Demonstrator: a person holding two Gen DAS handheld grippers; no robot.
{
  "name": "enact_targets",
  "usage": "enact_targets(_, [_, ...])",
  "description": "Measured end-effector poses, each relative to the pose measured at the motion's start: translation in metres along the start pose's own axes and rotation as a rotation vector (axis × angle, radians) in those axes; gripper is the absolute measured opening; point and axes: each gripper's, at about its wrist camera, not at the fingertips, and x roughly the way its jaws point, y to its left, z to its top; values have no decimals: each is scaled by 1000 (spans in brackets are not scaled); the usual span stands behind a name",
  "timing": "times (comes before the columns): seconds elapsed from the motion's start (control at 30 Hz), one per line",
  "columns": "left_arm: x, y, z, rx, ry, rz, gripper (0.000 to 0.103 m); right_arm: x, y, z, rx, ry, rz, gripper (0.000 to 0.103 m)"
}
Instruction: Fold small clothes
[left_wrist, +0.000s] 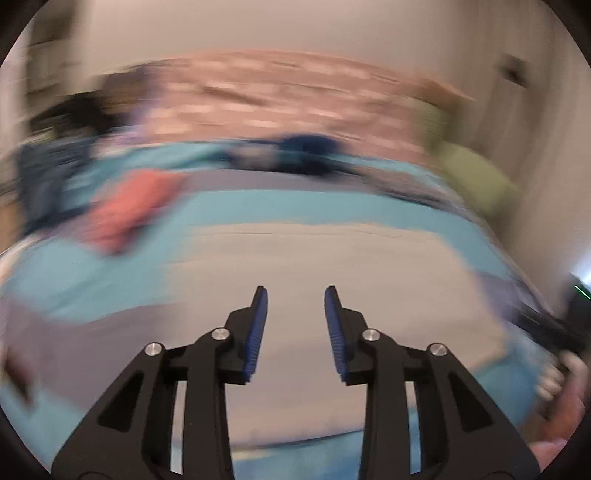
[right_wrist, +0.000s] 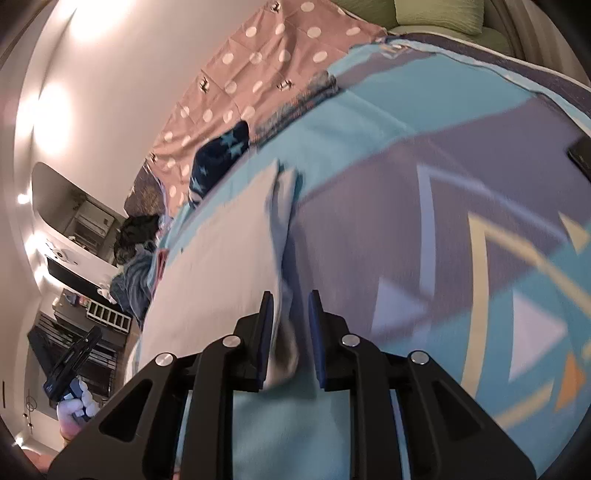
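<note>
On the bed, a pale grey garment (left_wrist: 314, 280) lies spread flat over the blue patterned blanket (right_wrist: 443, 184). Left gripper (left_wrist: 295, 317) hovers above it, jaws released and apart, nothing between them; that view is badly smeared by blur. Right gripper (right_wrist: 291, 332) sits at the garment's right edge, a bunched fold of pale cloth between its blue pads (right_wrist: 267, 332), jaws not fully closed on it. Beyond, a navy star-print piece (right_wrist: 218, 158) rests near the pink polka-dot sheet (right_wrist: 258, 62); an orange-red item (left_wrist: 129, 210) lies to the left.
</note>
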Motion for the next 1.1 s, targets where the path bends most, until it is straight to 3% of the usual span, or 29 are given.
enact_targets(0.07, [33, -57, -1, 110, 79, -166, 34, 4, -3, 10, -26, 1, 2, 23])
enact_targets(0.13, [67, -124, -13, 286, 156, -291, 34, 13, -3, 26, -59, 20, -10, 28])
enact_targets(0.2, [94, -175, -26, 423, 229, -366, 34, 21, -4, 38, -92, 52, -13, 33])
enact_targets(0.37, [136, -237, -44, 560, 368, -468, 36, 46, -2, 66, -167, 171, 27, 34])
enact_targets(0.53, [152, -248, -67, 570, 445, -472, 44, 86, -3, 89, -143, 310, 165, 44])
enact_targets(0.7, [155, -243, -64, 501, 477, -523, 43, 143, 10, 108, -159, 408, 164, 44])
enact_targets(0.73, [156, -243, -65, 489, 482, -532, 43, 152, 15, 111, -178, 399, 151, 42])
enact_targets(0.77, [156, -242, -65, 485, 483, -535, 43, 159, 19, 114, -198, 377, 116, 14])
enact_targets(0.8, [157, -241, -65, 479, 485, -539, 43, 166, 22, 118, -197, 378, 101, 4])
enact_targets(0.87, [159, -237, -62, 459, 488, -556, 43, 167, 31, 123, -179, 361, 130, 4])
enact_targets(0.97, [161, -235, -61, 449, 497, -584, 43, 154, 51, 129, -249, 271, 142, 4])
enact_targets(1.07, [168, -235, -60, 460, 510, -610, 46, 171, 39, 129, -303, 244, -69, 2])
enact_targets(1.1, [168, -232, -61, 465, 509, -616, 47, 177, 28, 128, -270, 271, -64, 2])
